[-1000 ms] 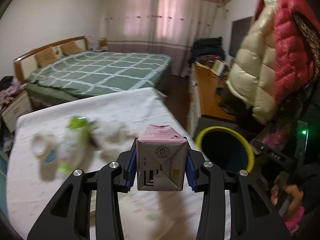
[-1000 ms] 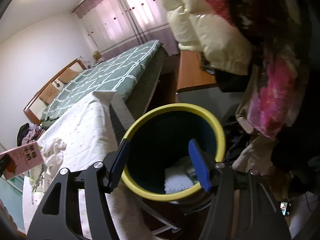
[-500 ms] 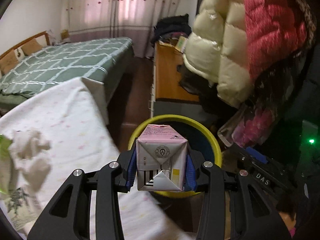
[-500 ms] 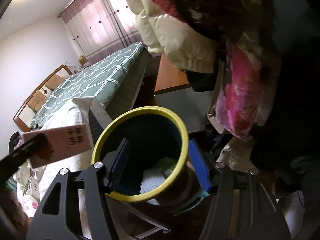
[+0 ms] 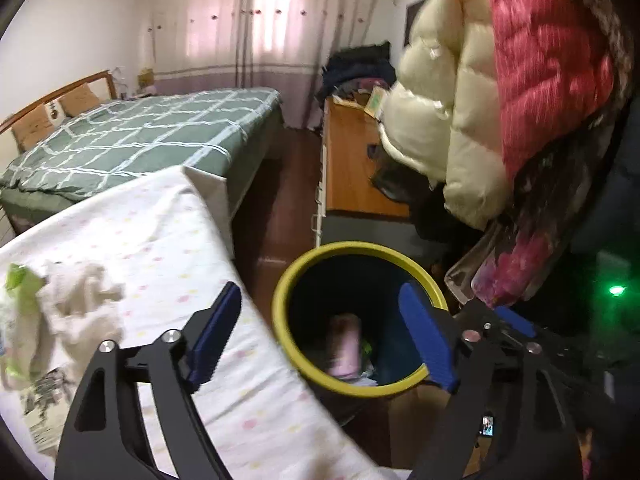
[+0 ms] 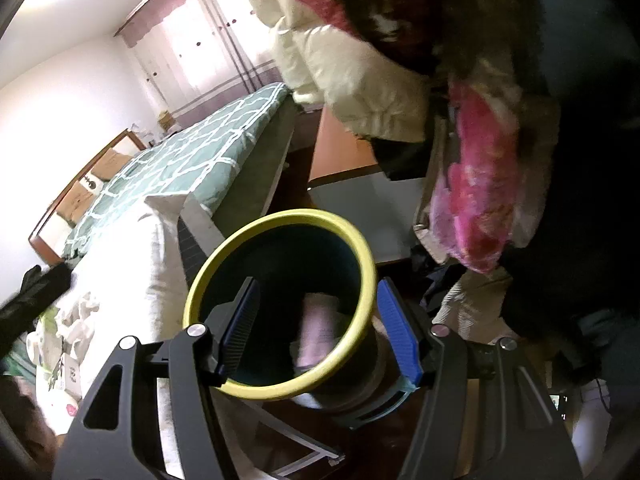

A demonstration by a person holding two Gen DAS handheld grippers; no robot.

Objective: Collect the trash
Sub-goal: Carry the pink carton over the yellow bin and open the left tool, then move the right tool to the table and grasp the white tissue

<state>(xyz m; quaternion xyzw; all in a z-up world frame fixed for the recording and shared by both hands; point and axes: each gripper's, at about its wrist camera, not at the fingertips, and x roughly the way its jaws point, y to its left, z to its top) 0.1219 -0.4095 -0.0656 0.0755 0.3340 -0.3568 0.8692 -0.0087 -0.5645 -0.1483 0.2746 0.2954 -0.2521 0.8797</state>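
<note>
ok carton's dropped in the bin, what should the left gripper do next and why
Probably swing back over the table toward the crumpled tissue and green wrapper. The left gripper has just opened and is empty, the pink carton is already inside the bin, which the right gripper grips by its rim, and that trash remains on the table.

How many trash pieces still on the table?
2 clear: a green wrapper at the table's left edge and crumpled tissue beside it. More may lie outside the frame.
</note>
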